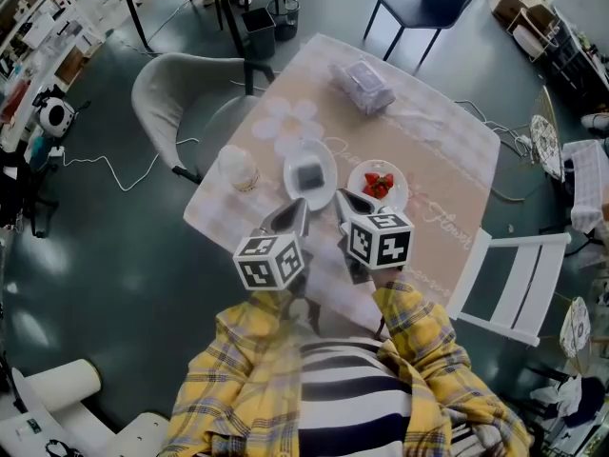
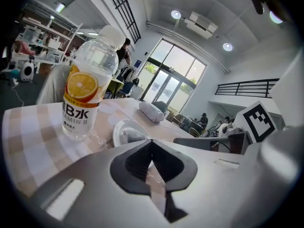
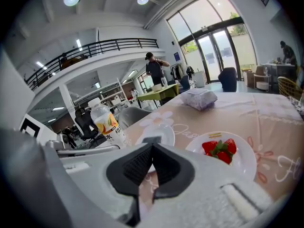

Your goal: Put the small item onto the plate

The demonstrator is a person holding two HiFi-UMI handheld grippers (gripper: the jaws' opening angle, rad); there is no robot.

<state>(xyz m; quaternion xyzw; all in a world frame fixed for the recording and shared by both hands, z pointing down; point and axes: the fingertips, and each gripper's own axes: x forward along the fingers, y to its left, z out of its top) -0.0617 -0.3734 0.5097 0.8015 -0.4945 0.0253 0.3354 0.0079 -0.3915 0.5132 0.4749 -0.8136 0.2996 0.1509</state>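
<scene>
Left gripper (image 2: 152, 142) has its two jaws shut tight, tip to tip, and there is nothing between them. Right gripper (image 3: 152, 146) looks the same: its jaws meet at the tips and hold nothing. Both are side by side over the near part of the table (image 1: 447, 160), and both point a little down toward the dishes. The small grey packet (image 1: 307, 173) lies on the white plate (image 1: 289, 171) in the middle of the table. No jaw touches it. The left gripper's tip is close to the near edge of that plate. To the right sits a second plate (image 1: 398, 198) with red strawberries (image 1: 378, 185) on it, and the right gripper's tip is close to this one. A clear bottle (image 2: 88, 87) with a white cap and an orange picture on its label stands upright just left of the packet's plate. A pack of tissues (image 1: 362, 86) lies at the far end of the table, well apart from the plates. The table has a pale checked cloth with flowers on it. Yellow checked sleeves (image 1: 419, 322) show at the bottom of the head view. A white chair (image 1: 519, 274) stands at the right side of the table.
</scene>
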